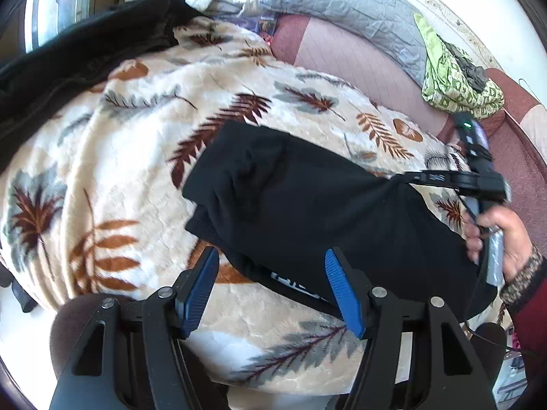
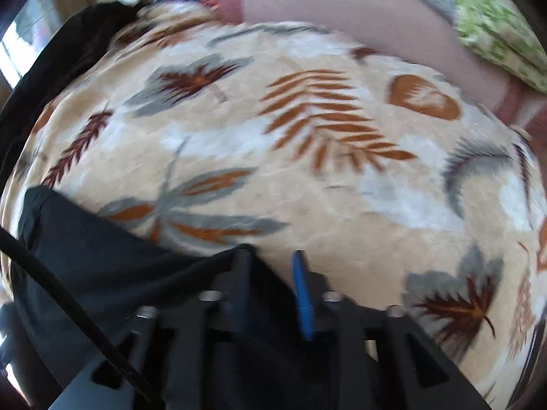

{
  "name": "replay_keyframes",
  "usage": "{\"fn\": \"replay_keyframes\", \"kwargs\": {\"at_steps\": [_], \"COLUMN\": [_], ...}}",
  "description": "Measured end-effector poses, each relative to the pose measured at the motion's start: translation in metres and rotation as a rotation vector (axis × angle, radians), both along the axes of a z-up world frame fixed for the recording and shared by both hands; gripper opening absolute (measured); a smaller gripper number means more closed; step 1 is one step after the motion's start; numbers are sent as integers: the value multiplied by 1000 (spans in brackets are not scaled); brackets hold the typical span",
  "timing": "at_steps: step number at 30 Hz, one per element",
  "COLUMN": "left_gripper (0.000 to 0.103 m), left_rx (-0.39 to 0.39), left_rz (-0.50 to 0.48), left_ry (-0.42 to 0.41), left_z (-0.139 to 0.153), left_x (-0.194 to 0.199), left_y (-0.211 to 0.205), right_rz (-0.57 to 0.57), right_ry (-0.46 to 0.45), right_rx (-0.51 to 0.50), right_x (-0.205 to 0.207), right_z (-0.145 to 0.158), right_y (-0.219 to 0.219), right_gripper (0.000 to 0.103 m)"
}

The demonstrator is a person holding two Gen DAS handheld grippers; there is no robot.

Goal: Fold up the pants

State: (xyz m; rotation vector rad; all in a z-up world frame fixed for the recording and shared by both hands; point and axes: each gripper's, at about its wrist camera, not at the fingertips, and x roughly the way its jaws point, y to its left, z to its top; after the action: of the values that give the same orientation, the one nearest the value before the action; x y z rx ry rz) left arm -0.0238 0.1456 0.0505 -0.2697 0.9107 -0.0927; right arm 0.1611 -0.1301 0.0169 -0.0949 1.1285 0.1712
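Black pants [image 1: 307, 198] lie folded into a compact bundle on a cream blanket with leaf prints [image 1: 136, 136]. My left gripper [image 1: 271, 251] is open at the bundle's near edge, its blue pads [image 1: 345, 294] wide apart and clear of the cloth. A hand [image 1: 502, 239] holds my right gripper [image 1: 444, 177] over the bundle's right end. In the blurred right wrist view, my right gripper [image 2: 271, 266] points down with its jaws narrowly apart. The pants' edge [image 2: 85, 256] lies under its left finger and between the jaws, without a clear pinch. The blanket [image 2: 307, 188] fills the view beyond.
Another black garment [image 1: 85, 44] lies along the blanket's far left edge [image 2: 51, 68]. A grey quilted cover [image 1: 342, 7] and a green patterned cloth [image 1: 454, 82] rest on the pink sheet [image 1: 342, 61] behind. A window is at the far left.
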Motion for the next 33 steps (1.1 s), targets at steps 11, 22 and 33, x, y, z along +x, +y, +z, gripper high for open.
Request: {"fn": "replay_keyframes", "kwargs": {"at_steps": [11, 22, 33], "left_gripper": [65, 77, 77], "left_rx": [45, 214, 318], "left_rz": [-12, -63, -124], "left_ry": [-19, -42, 44], "left_z": [12, 28, 18], "left_x": [-9, -17, -11], "left_y": [-16, -49, -81], "right_rz": [25, -33, -197], "right_ry": [-221, -237, -146], "right_rx": [-206, -219, -52], "right_x": [-80, -131, -180], "right_z": [52, 48, 16], "right_y": [9, -14, -74], "right_gripper": [47, 59, 62]}}
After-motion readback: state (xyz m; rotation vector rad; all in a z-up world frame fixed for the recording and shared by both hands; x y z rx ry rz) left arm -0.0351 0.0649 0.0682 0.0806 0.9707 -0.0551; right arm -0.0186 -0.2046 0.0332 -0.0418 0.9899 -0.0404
